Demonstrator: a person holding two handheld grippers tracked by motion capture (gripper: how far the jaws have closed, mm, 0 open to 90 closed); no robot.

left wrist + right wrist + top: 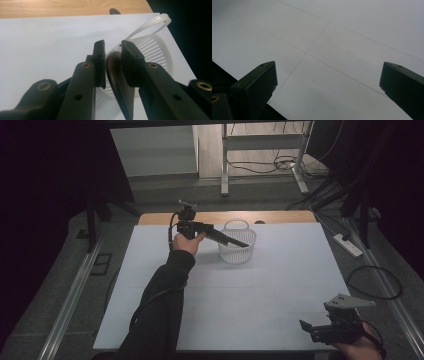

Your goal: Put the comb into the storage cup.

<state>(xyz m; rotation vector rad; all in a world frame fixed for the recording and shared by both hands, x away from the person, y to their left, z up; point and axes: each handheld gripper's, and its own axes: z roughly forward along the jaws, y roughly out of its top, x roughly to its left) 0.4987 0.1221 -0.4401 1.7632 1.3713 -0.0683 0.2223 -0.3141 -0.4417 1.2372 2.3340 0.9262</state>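
While the left gripper (112, 57) stood over the far basket (160, 53), its slightly spread jaws flanked a dark comb (117, 75). Dropping remained. The right gripper (320, 330) waited near, spread wide.

Left claw (239, 241) (raised) reaches over white basket (238, 251) on table (270, 300).

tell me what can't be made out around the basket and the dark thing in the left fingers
- Dark curved thing: left gripper view, lower end cut off by the bottom edge; what it is stays unclear.
- Basket inside: high view, too small and dim.
- Basket's near side: left gripper view, hidden behind the left gripper.
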